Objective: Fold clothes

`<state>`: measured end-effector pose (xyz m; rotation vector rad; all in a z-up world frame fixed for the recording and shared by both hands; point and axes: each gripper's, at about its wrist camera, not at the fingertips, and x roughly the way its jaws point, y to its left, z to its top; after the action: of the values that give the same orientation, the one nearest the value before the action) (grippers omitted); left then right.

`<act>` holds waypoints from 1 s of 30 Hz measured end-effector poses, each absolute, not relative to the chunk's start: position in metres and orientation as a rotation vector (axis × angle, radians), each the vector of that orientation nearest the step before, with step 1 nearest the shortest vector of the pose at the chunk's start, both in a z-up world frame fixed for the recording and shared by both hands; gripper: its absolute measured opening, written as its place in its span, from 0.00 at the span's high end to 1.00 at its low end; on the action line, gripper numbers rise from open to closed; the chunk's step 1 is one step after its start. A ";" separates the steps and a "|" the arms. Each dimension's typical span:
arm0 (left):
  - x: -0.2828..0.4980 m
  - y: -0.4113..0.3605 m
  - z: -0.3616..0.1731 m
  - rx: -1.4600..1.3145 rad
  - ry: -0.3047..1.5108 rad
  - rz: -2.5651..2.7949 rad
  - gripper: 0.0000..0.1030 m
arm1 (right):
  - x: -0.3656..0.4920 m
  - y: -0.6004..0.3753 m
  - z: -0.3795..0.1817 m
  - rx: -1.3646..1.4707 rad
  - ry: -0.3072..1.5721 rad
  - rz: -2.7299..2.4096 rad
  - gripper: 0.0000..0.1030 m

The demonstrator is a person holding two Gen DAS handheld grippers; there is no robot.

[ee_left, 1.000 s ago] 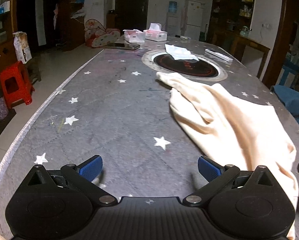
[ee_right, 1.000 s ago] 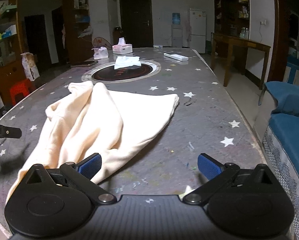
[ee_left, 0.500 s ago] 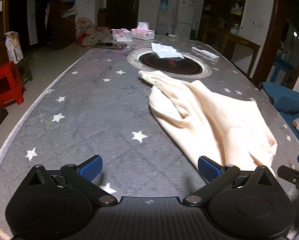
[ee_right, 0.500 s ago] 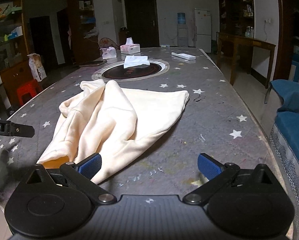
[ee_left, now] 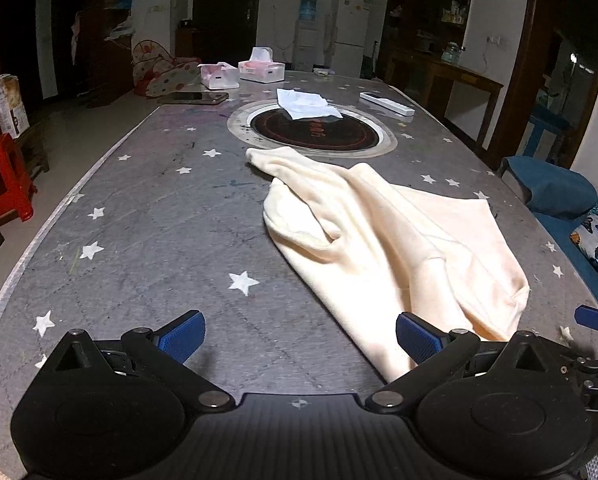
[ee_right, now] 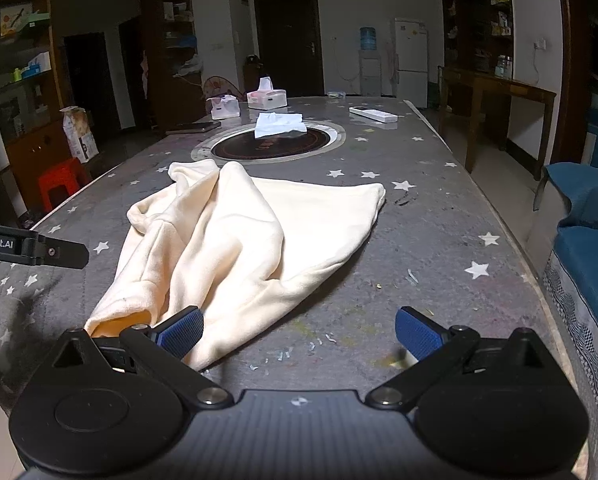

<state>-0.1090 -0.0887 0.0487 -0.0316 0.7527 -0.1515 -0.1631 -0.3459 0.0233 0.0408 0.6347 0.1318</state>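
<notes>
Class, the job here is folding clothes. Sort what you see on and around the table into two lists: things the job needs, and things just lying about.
Needed for the job:
cream garment
left gripper, open
right gripper, open

Just lying about:
white tissue
tissue boxes
phone
remote control
red stool

Bare table (ee_left: 147,240) lies left of the cloth (ee_left: 383,248); tissue boxes (ee_left: 259,70) stand far off.

Left tool (ee_left: 299,338) and right tool (ee_right: 297,336) both gape, empty.
</notes>
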 end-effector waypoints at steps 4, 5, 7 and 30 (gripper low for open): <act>-0.109 -0.092 0.051 -0.031 0.749 -0.161 0.00 | -0.162 -0.344 0.024 0.041 0.634 0.136 0.00; -0.108 -0.093 0.052 -0.031 0.748 -0.163 0.00 | -0.162 -0.344 0.025 0.042 0.634 0.137 0.00; -0.107 -0.095 0.054 -0.028 0.744 -0.170 0.00 | -0.162 -0.344 0.025 0.044 0.634 0.139 0.00; -0.079 -0.135 0.063 0.027 0.731 -0.262 0.01 | -0.147 -0.344 0.027 0.051 0.648 0.156 0.00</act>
<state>-0.0786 -0.1355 0.0634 0.0270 0.7315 -0.2619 -0.1468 -0.3442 0.0266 0.0513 0.6482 0.1560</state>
